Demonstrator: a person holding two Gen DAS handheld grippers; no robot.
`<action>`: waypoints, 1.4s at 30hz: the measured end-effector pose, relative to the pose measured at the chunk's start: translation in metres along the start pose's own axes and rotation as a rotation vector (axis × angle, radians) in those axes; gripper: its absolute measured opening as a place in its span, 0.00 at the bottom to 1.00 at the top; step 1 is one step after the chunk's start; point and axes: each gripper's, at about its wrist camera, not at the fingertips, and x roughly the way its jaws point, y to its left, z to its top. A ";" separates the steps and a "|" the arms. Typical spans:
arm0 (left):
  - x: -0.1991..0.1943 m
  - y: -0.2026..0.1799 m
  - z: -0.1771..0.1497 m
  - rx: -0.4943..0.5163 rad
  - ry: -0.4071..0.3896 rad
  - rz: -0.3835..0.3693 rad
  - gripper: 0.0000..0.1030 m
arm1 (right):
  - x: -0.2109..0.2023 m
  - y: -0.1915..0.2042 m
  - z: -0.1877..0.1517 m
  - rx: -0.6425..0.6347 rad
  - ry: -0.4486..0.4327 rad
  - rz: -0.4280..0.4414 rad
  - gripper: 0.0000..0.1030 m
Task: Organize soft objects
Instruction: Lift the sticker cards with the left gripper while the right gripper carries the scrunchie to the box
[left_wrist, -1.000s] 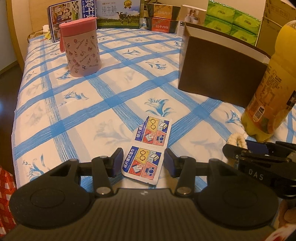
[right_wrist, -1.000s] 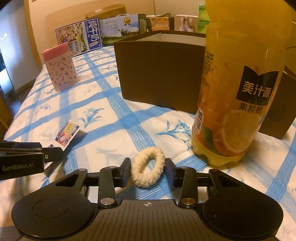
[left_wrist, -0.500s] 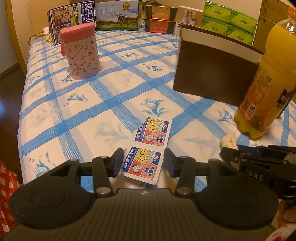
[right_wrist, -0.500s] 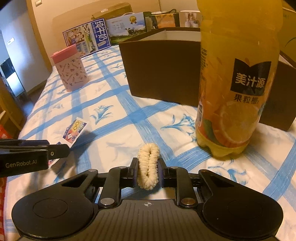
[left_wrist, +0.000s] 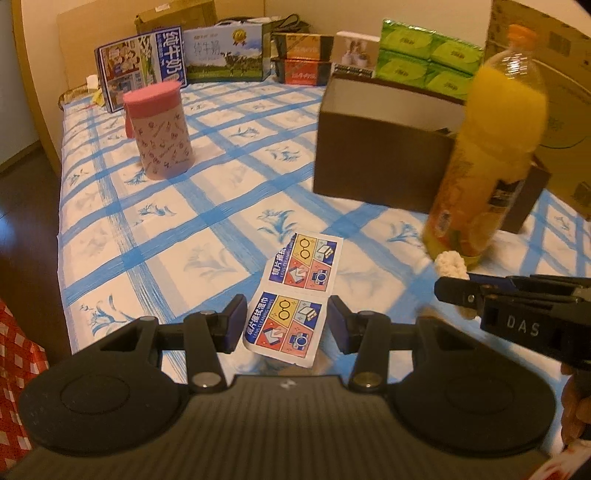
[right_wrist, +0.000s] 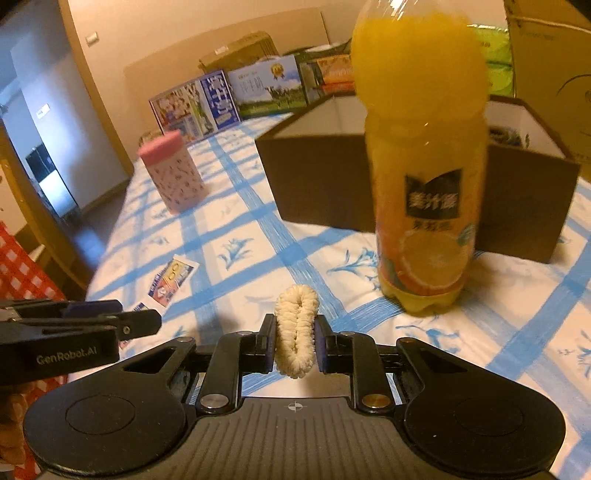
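Cream fluffy scrunchie (right_wrist: 296, 334) squashed narrow, clamped in the right gripper (right_wrist: 294, 345); left gripper (left_wrist: 287, 323) apparently holds the wipe packet (left_wrist: 295, 295).

Left gripper (left_wrist: 284, 323) jaws part-open, angled down, right gripper (right_wrist: 294, 341) jaws clamped

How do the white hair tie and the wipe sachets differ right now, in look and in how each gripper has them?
The hair tie is a fluffy cream loop; the wipe sachets are a flat printed strip of two joined packets. The right gripper squeezes the hair tie narrow between its pads, while the sachets sit between the wider-set fingers of the left gripper, contact unclear. Both are small, soft and sit at the fingertips.
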 end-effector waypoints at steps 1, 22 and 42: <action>-0.006 -0.004 -0.001 0.003 -0.004 -0.002 0.43 | -0.007 -0.001 0.000 0.000 -0.007 0.005 0.21; -0.077 -0.104 0.006 0.106 -0.099 -0.125 0.43 | -0.127 -0.077 -0.003 0.085 -0.116 -0.064 0.21; -0.054 -0.095 0.102 0.113 -0.240 -0.107 0.43 | -0.112 -0.144 0.098 0.027 -0.231 -0.051 0.21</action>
